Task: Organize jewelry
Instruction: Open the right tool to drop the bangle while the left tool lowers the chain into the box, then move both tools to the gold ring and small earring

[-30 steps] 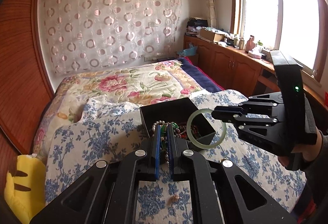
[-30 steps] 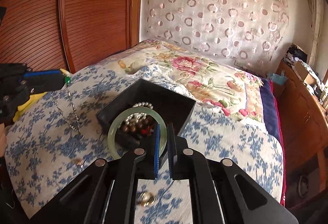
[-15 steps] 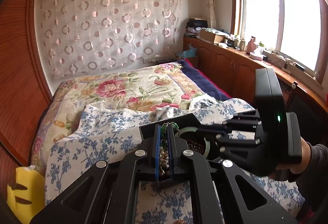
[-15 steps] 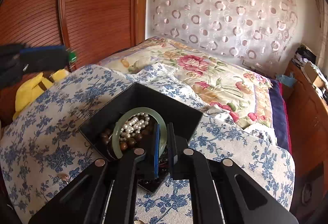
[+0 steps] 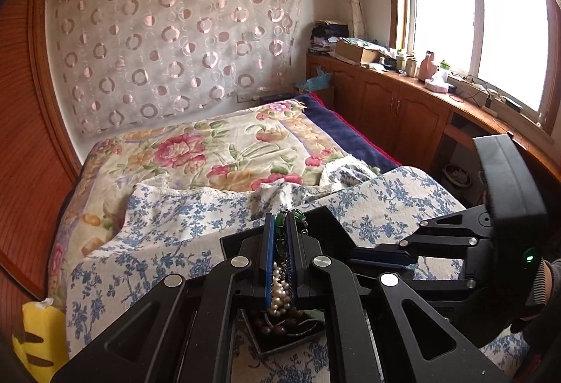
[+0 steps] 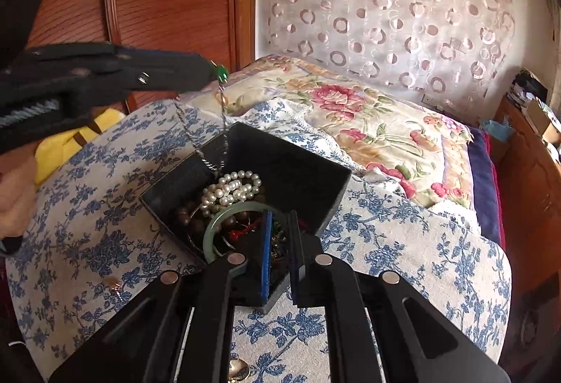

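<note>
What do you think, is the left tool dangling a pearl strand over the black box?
Not pearls. The left tool dangles a silver chain with a green pendant over the black box. The pearls already lie inside the box. The right wrist view shows it.

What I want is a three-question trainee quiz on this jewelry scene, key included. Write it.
1. True or false: the pearl strand lies inside the black box.
2. What hangs from the left hand-held gripper? A: a chain necklace with a green pendant. B: a wristwatch. C: a leather belt.
3. Fill in: the box sits on a white cloth printed with ___ flowers.
Key: 1 true; 2 A; 3 blue.
</note>
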The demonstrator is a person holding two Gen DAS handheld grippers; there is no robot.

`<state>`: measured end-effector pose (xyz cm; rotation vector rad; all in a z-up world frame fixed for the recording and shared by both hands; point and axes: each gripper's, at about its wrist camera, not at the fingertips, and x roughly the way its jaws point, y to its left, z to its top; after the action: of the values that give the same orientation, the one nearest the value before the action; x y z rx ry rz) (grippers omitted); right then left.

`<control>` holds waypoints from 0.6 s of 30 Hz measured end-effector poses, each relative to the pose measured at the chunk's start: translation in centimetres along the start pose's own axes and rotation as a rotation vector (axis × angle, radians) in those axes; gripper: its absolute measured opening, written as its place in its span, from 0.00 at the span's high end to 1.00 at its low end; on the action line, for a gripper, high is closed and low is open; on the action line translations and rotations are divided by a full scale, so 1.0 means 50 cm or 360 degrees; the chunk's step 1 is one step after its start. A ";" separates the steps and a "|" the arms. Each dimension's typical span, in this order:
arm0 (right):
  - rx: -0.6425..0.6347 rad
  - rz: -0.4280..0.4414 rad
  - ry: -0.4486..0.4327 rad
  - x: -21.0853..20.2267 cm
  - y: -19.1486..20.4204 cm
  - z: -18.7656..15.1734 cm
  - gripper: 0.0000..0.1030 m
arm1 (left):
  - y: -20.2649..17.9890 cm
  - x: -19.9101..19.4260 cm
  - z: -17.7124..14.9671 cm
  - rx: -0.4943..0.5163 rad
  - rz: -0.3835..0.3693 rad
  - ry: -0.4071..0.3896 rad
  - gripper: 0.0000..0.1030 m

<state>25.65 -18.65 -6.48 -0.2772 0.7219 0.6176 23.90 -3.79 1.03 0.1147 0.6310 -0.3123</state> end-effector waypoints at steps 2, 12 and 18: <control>0.0004 -0.0011 -0.0010 -0.007 -0.004 0.001 0.90 | -0.002 0.007 0.002 -0.0003 -0.0006 0.0004 0.95; 0.0065 -0.0097 -0.0027 -0.034 -0.035 -0.020 0.90 | -0.018 0.049 0.010 0.0005 -0.0035 0.0041 0.95; 0.0096 -0.0109 -0.0024 -0.042 -0.040 -0.039 0.90 | -0.022 0.052 0.011 0.0009 -0.0027 0.0036 0.95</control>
<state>24.62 -21.98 -6.36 -0.2406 0.7123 0.5315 25.83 -5.58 -0.07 0.1186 0.6535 -0.3295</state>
